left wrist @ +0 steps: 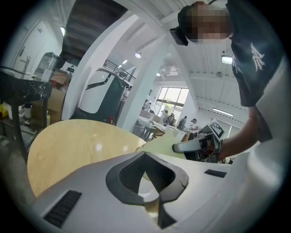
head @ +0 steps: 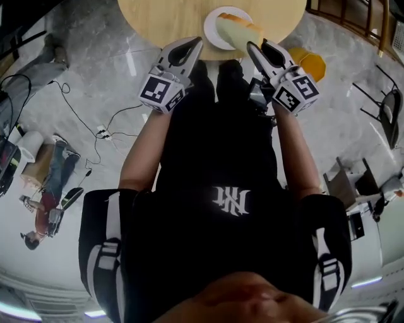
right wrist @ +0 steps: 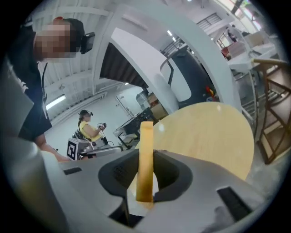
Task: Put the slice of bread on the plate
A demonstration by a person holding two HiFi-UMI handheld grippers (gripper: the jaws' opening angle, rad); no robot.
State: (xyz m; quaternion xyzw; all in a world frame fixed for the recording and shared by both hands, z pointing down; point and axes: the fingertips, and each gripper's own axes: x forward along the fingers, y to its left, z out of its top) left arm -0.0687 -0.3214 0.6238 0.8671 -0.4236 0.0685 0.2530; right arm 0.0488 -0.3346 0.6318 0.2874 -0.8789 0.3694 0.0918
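A slice of bread (head: 242, 33), pale yellow with a darker crust, is pinched by my right gripper (head: 252, 45), which is shut on it. The slice hangs over the white plate (head: 213, 28) at the near edge of the round wooden table (head: 164, 19). Seen from the right gripper view, the bread (right wrist: 146, 136) stands edge-on between the jaws of the right gripper (right wrist: 146, 154). My left gripper (head: 197, 41) is shut and holds nothing, just left of the plate. The left gripper view shows its own left gripper (left wrist: 145, 154), the bread (left wrist: 161, 143) and the right gripper (left wrist: 193, 146) beyond.
An orange seat (head: 310, 63) stands right of the table, and wooden chairs (head: 353, 19) lie further back right. Cables (head: 95, 132) run over the marble floor at left. A person in yellow (right wrist: 88, 129) sits far off in the right gripper view.
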